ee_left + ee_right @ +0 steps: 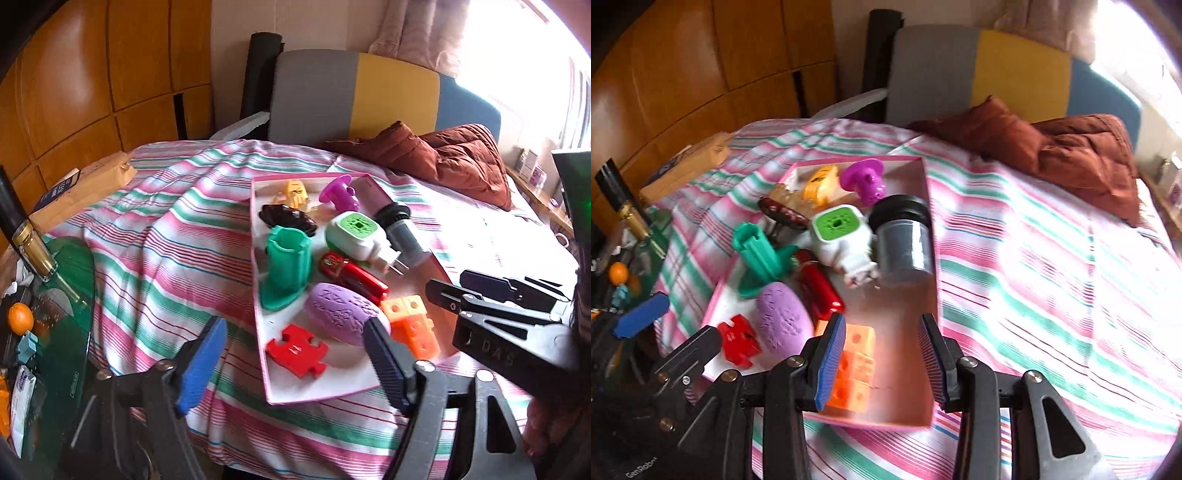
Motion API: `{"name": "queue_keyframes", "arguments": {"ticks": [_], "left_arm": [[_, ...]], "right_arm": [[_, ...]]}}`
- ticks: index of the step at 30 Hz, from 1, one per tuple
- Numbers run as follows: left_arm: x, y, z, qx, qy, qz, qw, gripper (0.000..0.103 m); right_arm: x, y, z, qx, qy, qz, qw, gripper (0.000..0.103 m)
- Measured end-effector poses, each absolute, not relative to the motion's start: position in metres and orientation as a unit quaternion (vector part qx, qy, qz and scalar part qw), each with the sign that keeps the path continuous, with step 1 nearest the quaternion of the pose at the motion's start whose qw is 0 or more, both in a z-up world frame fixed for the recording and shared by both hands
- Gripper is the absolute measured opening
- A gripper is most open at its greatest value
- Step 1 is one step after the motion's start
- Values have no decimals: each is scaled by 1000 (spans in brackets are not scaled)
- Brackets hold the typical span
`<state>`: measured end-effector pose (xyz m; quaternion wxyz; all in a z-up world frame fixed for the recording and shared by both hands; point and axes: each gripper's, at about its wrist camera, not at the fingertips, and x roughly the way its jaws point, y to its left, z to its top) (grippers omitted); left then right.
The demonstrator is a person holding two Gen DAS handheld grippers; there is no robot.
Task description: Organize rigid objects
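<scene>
A shallow pink-rimmed box lies on a striped bedspread and holds several toys: a green cup-shaped piece, a purple egg shape, a red puzzle piece, orange blocks, a red cylinder, a white-green plug and a dark jar. My left gripper is open and empty above the box's near left corner. My right gripper is open and empty over the box's near end, beside the orange blocks.
A rust-brown quilt lies at the bed's far right. A cardboard box sits at the far left. A glass table with a bottle and an orange stands left of the bed. A wooden wardrobe is behind.
</scene>
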<state>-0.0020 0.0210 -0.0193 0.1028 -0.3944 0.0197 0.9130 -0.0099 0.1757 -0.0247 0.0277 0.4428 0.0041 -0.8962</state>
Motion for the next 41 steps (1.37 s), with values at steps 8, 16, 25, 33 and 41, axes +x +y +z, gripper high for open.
{"name": "queue_keyframes", "arguments": {"ticks": [8,16,25,33,41], "left_arm": [[11,23,-12,-382,10,919,99,103],[17,21,-14,-388,25,919,71,103],[21,11,-10,-377,9,925,52,103],[22,5,-9,-374,-2,926,49,103],[23,2,-7,-361,-4,931,45,95]], "right_arm": [[14,186,-20,410,-6,-911,-40,41],[27,185,-18,405,-8,-913,-50,41],[32,180,-11,392,-7,-918,-57,41],[32,181,-7,386,-16,-920,-59,41],[28,176,-11,393,-19,-918,-45,41]]}}
